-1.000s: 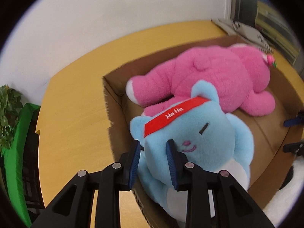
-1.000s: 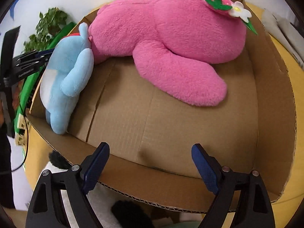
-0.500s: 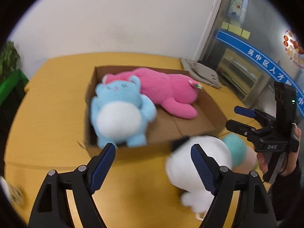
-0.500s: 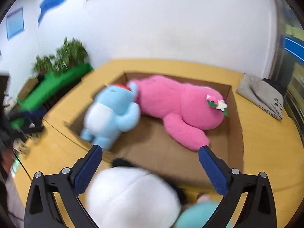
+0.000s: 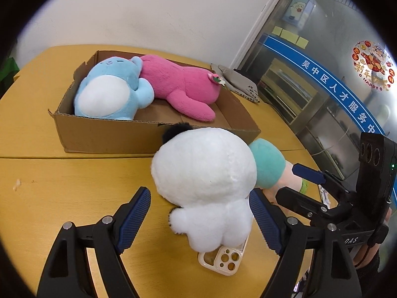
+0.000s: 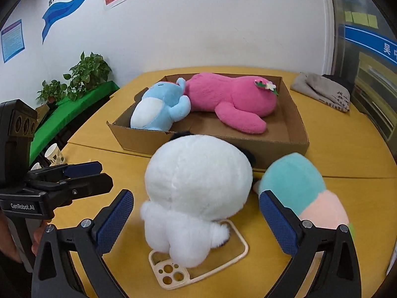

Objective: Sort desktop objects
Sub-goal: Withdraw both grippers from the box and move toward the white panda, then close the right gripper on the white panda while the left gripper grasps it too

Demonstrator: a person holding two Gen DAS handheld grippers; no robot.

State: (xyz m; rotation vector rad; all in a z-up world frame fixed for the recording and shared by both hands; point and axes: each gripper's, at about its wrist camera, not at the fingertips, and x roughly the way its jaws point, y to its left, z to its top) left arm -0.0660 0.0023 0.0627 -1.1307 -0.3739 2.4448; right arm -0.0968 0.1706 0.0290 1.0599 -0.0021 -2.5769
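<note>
Released from your left gripper, the blue plush now lies in the cardboard box beside the pink plush. Both grippers stand wide and empty, flanking the white plush, which sits on a phone case. Next, judge one tool, likely your right gripper, closing around it.

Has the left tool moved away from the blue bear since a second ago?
Yes. The left tool has let go of the blue bear in the cardboard box, backed out over the table, and now straddles the white plush toy.
</note>
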